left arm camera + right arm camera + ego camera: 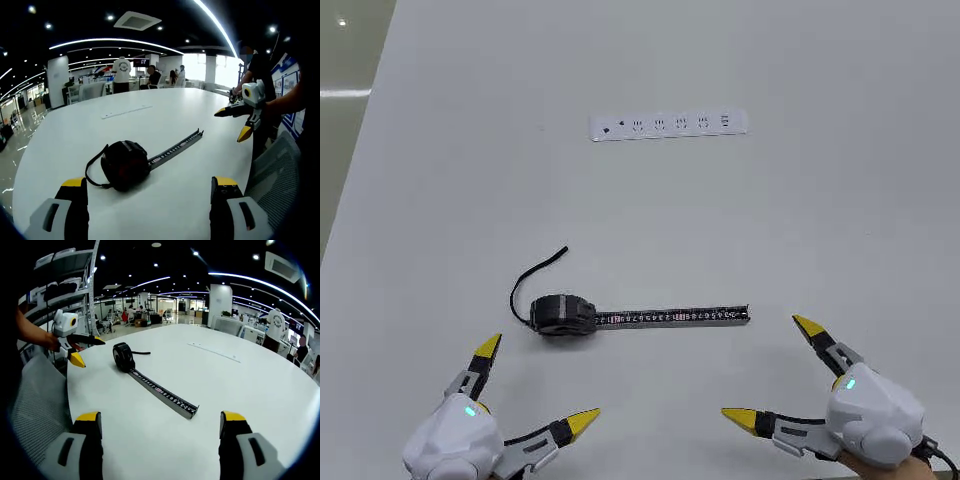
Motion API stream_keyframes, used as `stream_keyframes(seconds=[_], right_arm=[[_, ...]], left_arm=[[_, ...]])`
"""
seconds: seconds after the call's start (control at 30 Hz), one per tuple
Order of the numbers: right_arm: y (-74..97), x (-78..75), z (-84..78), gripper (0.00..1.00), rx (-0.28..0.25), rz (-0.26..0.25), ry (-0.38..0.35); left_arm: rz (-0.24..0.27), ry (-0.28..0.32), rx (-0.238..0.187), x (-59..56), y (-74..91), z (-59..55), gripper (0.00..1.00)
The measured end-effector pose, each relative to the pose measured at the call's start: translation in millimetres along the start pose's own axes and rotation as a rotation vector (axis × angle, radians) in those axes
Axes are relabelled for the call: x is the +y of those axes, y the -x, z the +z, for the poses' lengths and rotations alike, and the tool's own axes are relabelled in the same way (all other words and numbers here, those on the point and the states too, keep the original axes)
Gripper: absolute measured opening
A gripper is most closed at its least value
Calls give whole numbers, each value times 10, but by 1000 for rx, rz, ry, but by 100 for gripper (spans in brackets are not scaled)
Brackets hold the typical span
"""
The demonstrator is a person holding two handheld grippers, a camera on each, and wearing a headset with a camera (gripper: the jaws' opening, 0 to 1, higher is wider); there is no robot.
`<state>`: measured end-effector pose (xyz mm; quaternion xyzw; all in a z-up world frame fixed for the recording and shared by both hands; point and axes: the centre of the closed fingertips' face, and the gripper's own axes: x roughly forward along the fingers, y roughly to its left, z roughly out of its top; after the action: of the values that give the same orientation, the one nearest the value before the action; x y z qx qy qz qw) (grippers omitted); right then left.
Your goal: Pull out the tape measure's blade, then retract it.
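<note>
Spreading across most of the head view, the broad, smooth white desk [770,220] carried everything. Near its front edge the left tongs [538,383] and the right tongs [772,371], white-bodied with yellow tips, both hung with jaws spread wide and nothing between them. Far back lay a long white plastic power strip [668,124], well apart from the work. Just ahead of the tongs, nearer the left pair, stood the round black tape measure case [562,314], apparently upright on its base. From it a narrow dark metal blade [675,317] ran flat along the desk toward the right and ended in a small hook tip [747,314] near the right tongs. A thin black wrist strap [525,285] curled off the case's far side. The case looked compact and fairly heavy, yet likely to skate on the slick desk, so pinching it across its two flat side faces seemed wise. The blade seemed thin and springy, prone to buckle and to snap back. The hook tip looked the surest hold.
</note>
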<state>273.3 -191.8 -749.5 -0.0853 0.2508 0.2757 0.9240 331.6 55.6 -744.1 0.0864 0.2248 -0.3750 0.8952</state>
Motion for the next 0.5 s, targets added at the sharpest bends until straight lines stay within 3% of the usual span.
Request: stream_keyframes(seconds=[0.27, 0.37, 0.5], right_arm=[[-17, 129, 22, 100, -20, -18, -33], [-25, 183, 18, 100, -23, -25, -53], [-31, 216, 12, 100, -24, -35, -68]], left_arm=[[55, 62, -3, -44, 32, -11, 100], [81, 88, -24, -60, 42, 20, 100], [102, 91, -30, -87, 39, 32, 100]])
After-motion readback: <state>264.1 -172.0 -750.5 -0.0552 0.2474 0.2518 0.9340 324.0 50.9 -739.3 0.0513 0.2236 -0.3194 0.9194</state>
